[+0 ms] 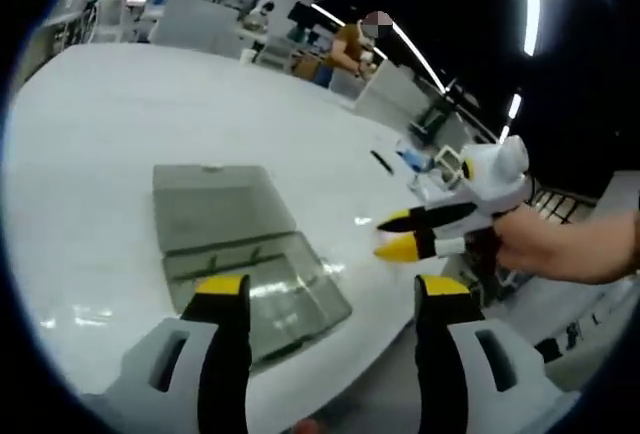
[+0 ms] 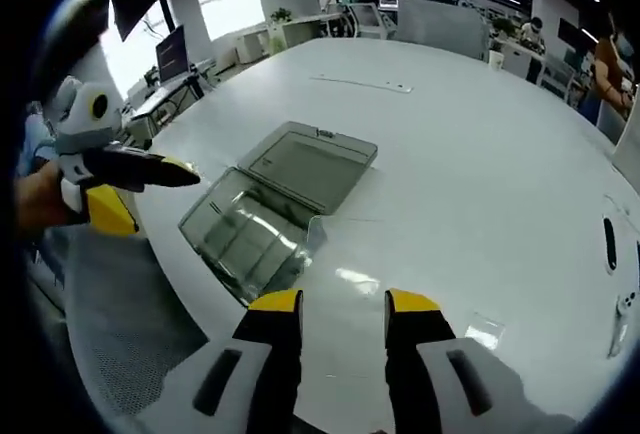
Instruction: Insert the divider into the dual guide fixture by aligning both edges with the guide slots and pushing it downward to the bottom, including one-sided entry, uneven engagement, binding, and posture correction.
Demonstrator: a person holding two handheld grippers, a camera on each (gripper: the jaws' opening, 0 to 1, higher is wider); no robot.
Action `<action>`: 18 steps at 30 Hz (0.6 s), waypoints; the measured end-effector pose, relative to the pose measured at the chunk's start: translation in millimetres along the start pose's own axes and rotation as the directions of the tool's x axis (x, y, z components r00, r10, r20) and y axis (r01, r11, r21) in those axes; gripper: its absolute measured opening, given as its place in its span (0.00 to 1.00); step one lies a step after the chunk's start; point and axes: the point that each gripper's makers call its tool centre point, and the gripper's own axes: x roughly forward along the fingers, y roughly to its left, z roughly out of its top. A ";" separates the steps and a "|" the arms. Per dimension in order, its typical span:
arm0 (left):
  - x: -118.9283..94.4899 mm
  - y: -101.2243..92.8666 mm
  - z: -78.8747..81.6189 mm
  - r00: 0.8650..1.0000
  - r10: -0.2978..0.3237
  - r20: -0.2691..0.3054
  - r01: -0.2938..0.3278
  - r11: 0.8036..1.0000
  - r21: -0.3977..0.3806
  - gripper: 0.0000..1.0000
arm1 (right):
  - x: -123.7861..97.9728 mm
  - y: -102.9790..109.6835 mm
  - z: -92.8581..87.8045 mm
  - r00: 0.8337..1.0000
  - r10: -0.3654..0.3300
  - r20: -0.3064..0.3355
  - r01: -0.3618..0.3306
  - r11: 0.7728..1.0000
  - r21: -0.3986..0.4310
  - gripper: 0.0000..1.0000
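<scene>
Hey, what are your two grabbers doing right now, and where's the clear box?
Left gripper open, empty. Right gripper open, empty, above the white table. Clear box open on the table, lid flat, untouched. Nothing between grippers and box.

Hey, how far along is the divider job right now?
Barely begun. Done: the clear box lies on the table, lid open. In hand: nothing; the left tongs and right tongs hover open and empty beside it. Left: picking up the divider, which I cannot pick out, aligning both edges, pushing it down.

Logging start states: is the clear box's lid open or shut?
Open: the lid lies flat on the table behind the clear box.
</scene>
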 end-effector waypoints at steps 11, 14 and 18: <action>11.3 -17.9 0.8 0.996 -0.087 0.016 0.088 0.994 -0.059 0.50 | -12.5 29.8 17.0 0.997 0.050 0.051 -0.048 0.998 -0.045 0.27; 11.7 -23.5 0.8 0.994 -0.109 0.022 0.110 0.991 -0.071 0.46 | -15.9 36.6 20.8 0.996 0.064 0.065 -0.060 0.997 -0.057 0.27; 11.1 -31.0 2.8 0.990 -0.137 0.039 0.140 0.987 -0.081 0.41 | -21.2 46.8 26.6 0.993 0.083 0.086 -0.077 0.994 -0.072 0.27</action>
